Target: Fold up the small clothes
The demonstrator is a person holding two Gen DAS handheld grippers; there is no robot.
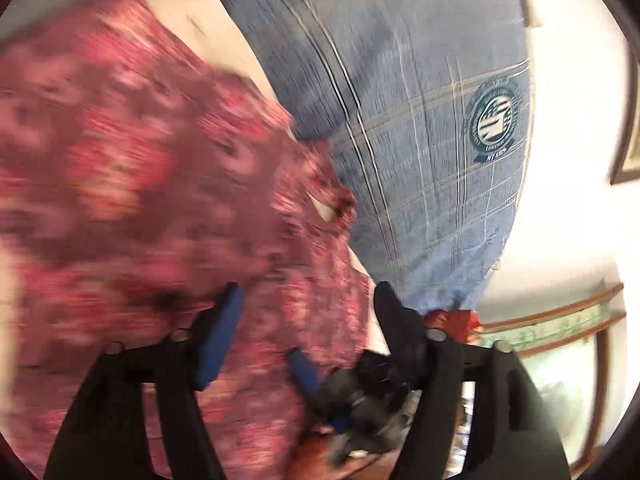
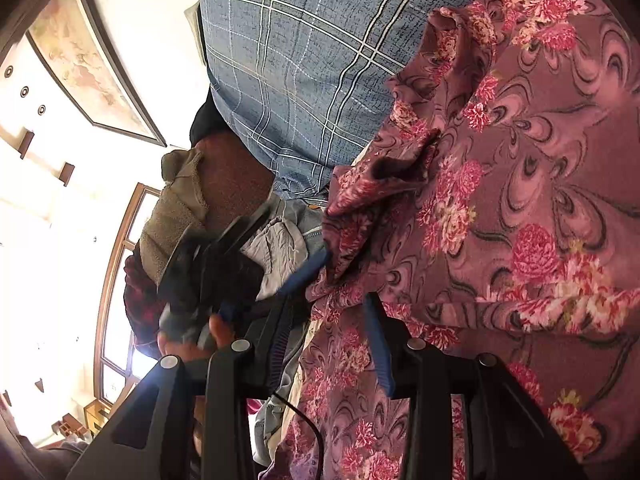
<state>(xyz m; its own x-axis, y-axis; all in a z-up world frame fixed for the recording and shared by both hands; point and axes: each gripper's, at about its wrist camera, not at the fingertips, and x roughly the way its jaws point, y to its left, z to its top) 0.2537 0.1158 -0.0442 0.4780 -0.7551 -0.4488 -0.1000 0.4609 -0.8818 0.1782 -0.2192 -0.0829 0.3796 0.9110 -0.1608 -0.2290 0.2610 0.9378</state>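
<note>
Floral cloth: a maroon floral cloth [image 2: 500, 208] with pink flowers lies spread and bunched, filling the right wrist view; it is blurred in the left wrist view [image 1: 140, 200].
Left hand-held gripper [image 1: 306, 300]: its jaws stand apart over the cloth.
Right hand-held gripper [image 2: 328, 300]: open too, at the cloth's edge.
Blue plaid fabric [image 1: 420, 120]: just beyond the cloth, with a round badge [image 1: 496, 120].
</note>
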